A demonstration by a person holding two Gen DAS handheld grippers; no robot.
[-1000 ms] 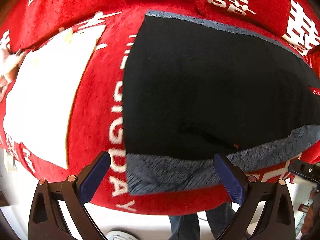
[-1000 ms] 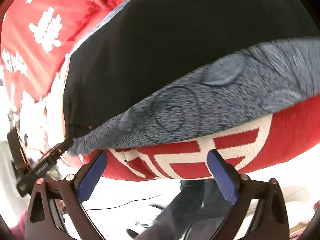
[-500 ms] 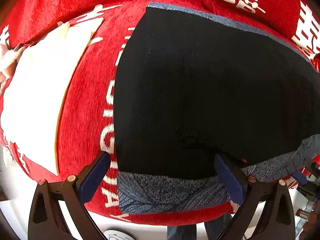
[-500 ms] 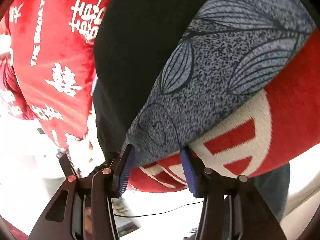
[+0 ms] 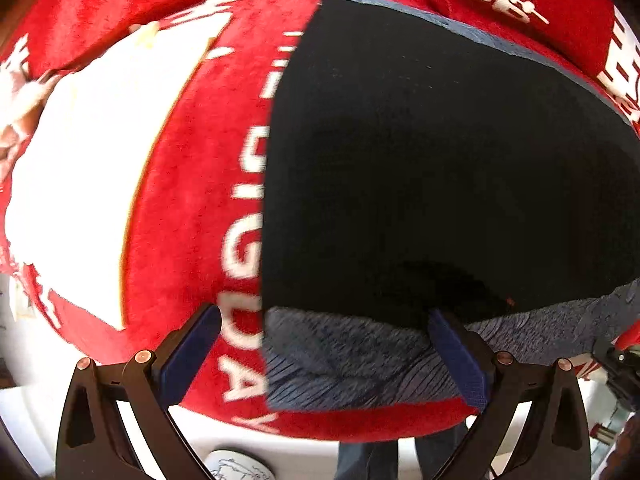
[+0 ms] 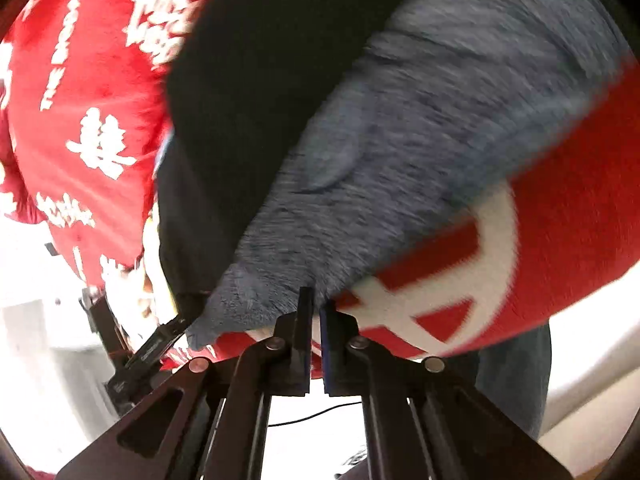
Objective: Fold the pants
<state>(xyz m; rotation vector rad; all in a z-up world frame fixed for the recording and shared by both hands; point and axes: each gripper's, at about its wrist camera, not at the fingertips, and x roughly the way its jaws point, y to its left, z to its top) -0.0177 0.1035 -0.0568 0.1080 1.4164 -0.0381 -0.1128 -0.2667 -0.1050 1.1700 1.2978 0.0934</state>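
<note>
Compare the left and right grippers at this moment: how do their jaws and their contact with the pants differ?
The left gripper stands wide open; the right gripper is nearly shut. The left straddles the pants' grey patterned band without pinching it; the right appears to pinch that band's edge. Both work the near edge, over the red blanket.

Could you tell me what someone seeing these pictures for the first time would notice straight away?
Most striking is the bright red blanket with white lettering, which fills both views. On it lie the black pants, with a grey patterned band along the near edge. The right gripper is shut on that grey edge, while the left gripper stands open around the band's left corner.
</note>
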